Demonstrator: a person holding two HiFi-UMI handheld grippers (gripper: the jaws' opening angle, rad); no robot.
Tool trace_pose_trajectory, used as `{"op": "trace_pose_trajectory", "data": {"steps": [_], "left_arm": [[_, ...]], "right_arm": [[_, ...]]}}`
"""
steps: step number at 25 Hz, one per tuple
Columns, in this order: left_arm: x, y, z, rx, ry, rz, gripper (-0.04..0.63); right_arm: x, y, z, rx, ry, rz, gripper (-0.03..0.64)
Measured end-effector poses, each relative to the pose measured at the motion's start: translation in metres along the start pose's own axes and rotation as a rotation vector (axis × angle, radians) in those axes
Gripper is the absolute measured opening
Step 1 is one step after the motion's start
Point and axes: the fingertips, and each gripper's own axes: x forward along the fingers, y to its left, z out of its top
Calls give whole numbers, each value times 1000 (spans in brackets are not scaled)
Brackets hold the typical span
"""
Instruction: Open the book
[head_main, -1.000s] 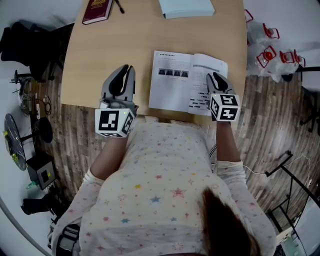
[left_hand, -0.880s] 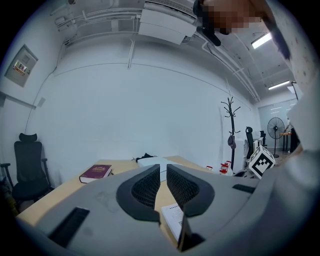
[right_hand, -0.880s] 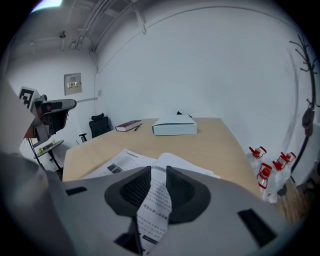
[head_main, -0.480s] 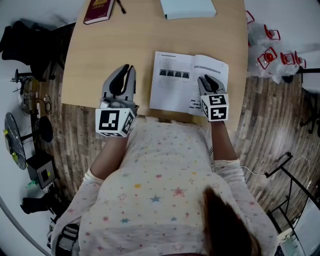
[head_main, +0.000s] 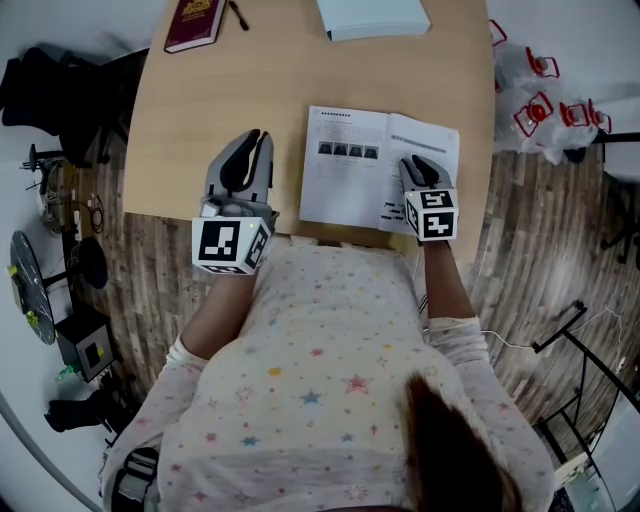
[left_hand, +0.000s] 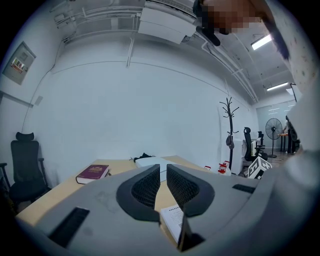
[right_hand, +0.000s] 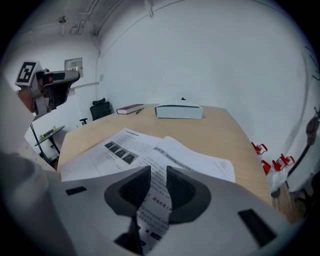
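Book lay already open and face up on the table, close to its near edge and in front of the person's right side. Its spread ran widest from side to side. The spine ran away from the person, tilted slightly, with the tops of the pages pointing to the far edge. The right gripper was the nearer one, tilted down over the near part of the right-hand page, just right of the spine. Its jaws were almost together, with print showing through the slit. No leaf looked pinched, though that was a judgement. The left gripper hung level over bare table, well to the left of the book, clenched on nothing.
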Motion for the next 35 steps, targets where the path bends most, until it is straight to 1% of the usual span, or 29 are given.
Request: {"op": "trace_pose_trajectory", "data": {"steps": [9, 17, 22, 28, 32, 35], "left_arm": [[2, 10, 5, -6, -3, 0, 48], [7, 25, 10, 1, -5, -56, 48], [7, 40, 18, 11, -14, -89, 47], [9, 53, 22, -12, -31, -118, 48], [10, 59, 31, -53, -70, -136, 47], [11, 64, 40, -69, -94, -141, 48]], "right_arm": [[3, -1, -5, 14, 25, -5, 95], [4, -5, -7, 57, 26, -49, 98], [-2, -7, -4, 122, 32, -84, 107], [-8, -6, 4, 181, 25, -123, 109], [-13, -1, 12, 183, 18, -143, 107], [-17, 2, 22, 183, 5, -149, 106]]}}
